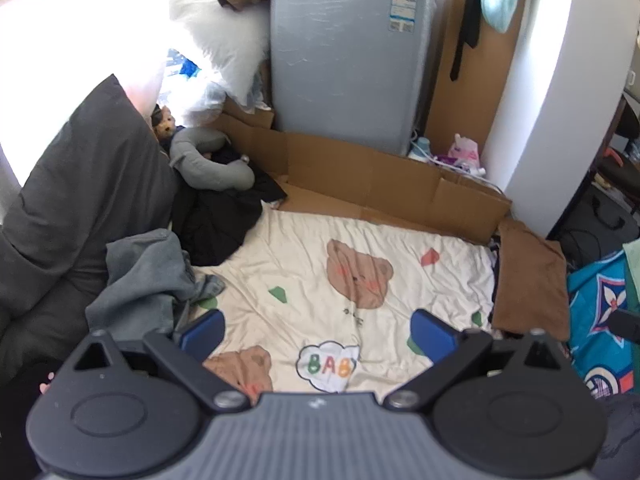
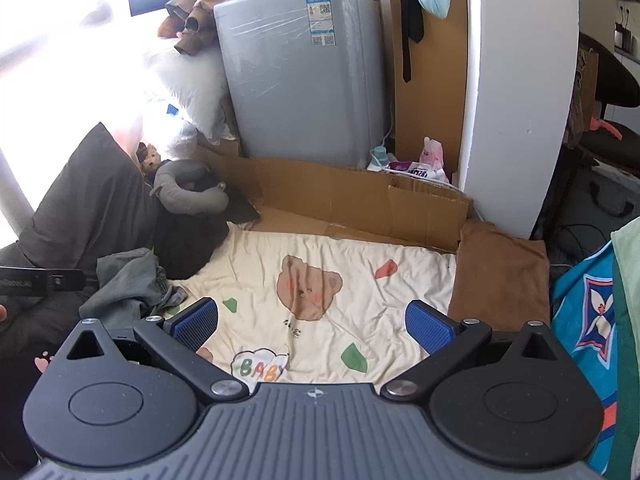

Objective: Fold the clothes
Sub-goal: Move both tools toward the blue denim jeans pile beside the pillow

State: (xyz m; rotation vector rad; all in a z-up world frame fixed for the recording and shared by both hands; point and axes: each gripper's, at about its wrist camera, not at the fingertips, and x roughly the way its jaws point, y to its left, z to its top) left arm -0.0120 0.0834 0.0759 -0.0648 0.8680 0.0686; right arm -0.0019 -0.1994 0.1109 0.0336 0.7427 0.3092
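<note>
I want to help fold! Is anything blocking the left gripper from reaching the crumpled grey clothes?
Nothing visible does. The left gripper is open above the bear sheet, and the grey clothes lie just to its left with nothing between.

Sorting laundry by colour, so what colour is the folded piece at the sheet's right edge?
Brown: the folded cloth shows best in the right wrist view.

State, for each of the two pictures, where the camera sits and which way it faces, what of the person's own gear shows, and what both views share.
Left wrist: sits on the left claw, facing forward over the bear-print sheet; open blue fingers show.
Right wrist: sits on the right claw, facing the same way; open fingers, plus the other claw's edge at left.
Shared: sheet, grey garment, brown folded cloth, washing machine.
</note>
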